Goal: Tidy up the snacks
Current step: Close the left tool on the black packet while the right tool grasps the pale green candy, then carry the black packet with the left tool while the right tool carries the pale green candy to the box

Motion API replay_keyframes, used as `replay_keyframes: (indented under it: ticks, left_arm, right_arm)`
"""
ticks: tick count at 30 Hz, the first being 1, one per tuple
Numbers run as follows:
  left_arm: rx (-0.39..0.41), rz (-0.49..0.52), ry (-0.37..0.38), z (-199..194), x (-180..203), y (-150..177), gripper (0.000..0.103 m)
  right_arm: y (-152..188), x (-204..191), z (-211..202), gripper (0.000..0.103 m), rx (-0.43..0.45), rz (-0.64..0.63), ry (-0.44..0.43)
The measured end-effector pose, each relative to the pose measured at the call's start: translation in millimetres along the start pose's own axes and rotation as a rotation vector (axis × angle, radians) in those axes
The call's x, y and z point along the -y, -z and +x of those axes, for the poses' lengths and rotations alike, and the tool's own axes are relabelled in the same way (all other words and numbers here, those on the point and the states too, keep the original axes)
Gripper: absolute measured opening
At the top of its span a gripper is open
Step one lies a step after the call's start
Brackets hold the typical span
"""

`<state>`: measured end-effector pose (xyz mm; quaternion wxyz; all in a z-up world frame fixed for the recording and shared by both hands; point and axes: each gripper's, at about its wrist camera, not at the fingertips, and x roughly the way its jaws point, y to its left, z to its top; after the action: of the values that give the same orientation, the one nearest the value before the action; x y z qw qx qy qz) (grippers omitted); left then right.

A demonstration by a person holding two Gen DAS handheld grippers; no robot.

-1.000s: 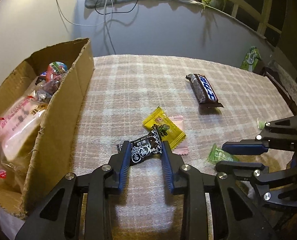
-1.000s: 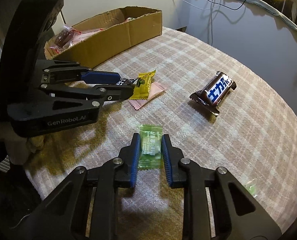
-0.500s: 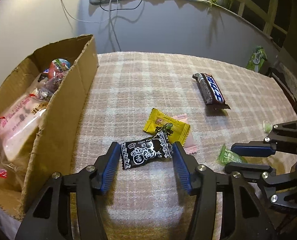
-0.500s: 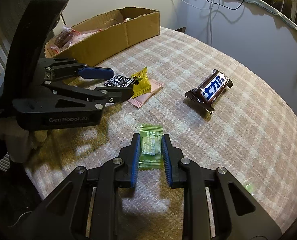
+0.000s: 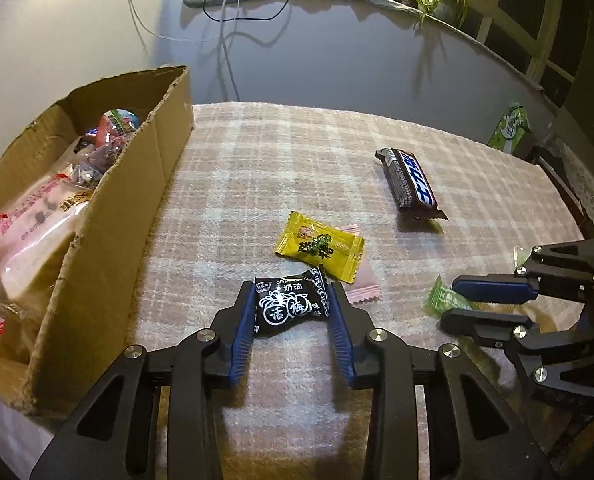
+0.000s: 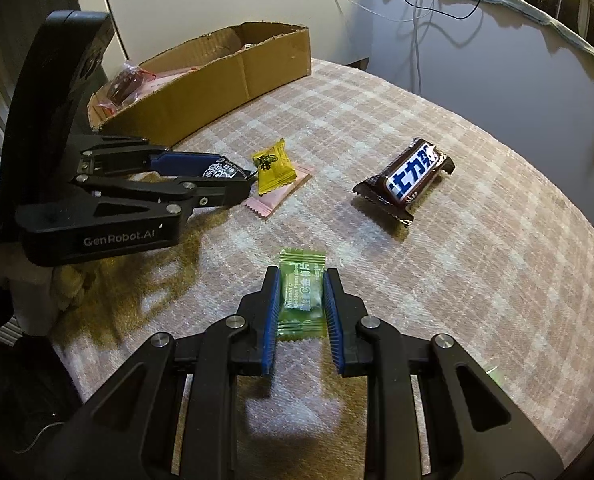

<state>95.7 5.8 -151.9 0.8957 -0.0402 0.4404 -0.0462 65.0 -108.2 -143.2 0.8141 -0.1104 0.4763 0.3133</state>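
My left gripper is shut on a black candy packet and holds it just above the plaid cloth. From the right wrist view the left gripper shows at the left with the black packet. My right gripper is shut on a green candy packet; it shows in the left wrist view at the right. A yellow candy lies on a pink packet. A brown chocolate bar lies further back. The cardboard box holding several snacks stands at the left.
A plaid cloth covers the round table. A green snack bag sits off the table's far right edge. A small green candy lies near the table's right edge. A wall with cables and a plant are behind.
My left gripper opened wider, then closed on the black packet and lifted it slightly. The right gripper stayed closed on the green candy and barely moved.
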Motion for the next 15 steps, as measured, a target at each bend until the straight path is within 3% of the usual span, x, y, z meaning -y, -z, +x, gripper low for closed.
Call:
replay_keyframes:
  ticks: [15]
  left_arm:
    - [0.052, -0.035, 0.074, -32, -4, 4, 0.033]
  right_arm:
    - [-5, -5, -20, 0.022, 0.035, 0.029, 0.024]
